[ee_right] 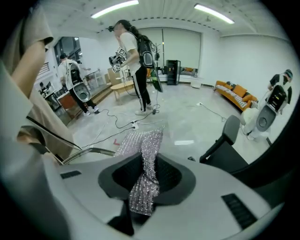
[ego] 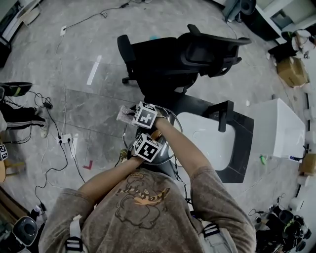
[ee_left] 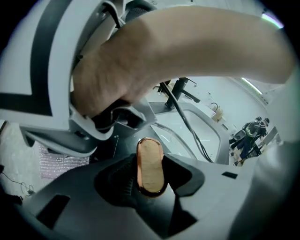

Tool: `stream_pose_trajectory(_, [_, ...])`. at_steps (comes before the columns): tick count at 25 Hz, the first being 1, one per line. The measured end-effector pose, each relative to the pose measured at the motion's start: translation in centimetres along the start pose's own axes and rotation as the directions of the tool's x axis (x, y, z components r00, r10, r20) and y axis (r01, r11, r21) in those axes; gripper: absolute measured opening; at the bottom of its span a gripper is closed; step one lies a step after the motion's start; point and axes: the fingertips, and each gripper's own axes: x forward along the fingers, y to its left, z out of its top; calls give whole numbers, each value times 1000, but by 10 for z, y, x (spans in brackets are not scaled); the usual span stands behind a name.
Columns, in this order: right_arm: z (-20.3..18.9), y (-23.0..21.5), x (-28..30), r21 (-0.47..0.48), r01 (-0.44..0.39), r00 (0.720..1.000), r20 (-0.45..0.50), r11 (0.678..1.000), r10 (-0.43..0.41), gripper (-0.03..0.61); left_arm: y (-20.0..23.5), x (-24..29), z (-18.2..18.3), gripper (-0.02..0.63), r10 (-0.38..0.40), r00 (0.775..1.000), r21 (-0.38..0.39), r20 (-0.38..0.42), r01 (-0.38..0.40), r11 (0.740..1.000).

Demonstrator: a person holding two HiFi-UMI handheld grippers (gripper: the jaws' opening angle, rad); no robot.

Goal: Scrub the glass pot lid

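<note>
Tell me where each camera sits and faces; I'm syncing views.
Head view: on the head, steeply down onto sink and chair; arms, shirt show.
Left gripper view: on left gripper, facing sink past lid knob; right forearm shows.
Right gripper view: on right gripper, facing the room past the cloth; left arm shows.
Shared: cloth, all three.

You stand on a grey floor [ego: 94, 44] strewn with cables [ego: 64, 116] — a black office chair [ego: 182, 57] ahead, strip lights [ee_right: 115, 8] overhead, an orange sofa [ee_right: 234, 91] beyond.

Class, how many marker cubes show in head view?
2 certain: a white cube with black square markers atop the right hand-held gripper, another atop the left hand-held gripper, nearer the chest. A marked object cropped at left may be another.
</note>
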Motion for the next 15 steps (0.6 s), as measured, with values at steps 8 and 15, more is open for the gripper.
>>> stream_pose_trajectory(8, [10, 42, 8, -65, -224, 974, -3, 972, 224, 91, -1, -2, 0, 189, 16, 999, -10, 31, -16, 1000])
stream_pose_trajectory(15, [10, 44, 9, -15, -270, 963, 26, 963, 270, 92, -1, -2, 2, 189, 11, 999, -9, 40, -11, 1000])
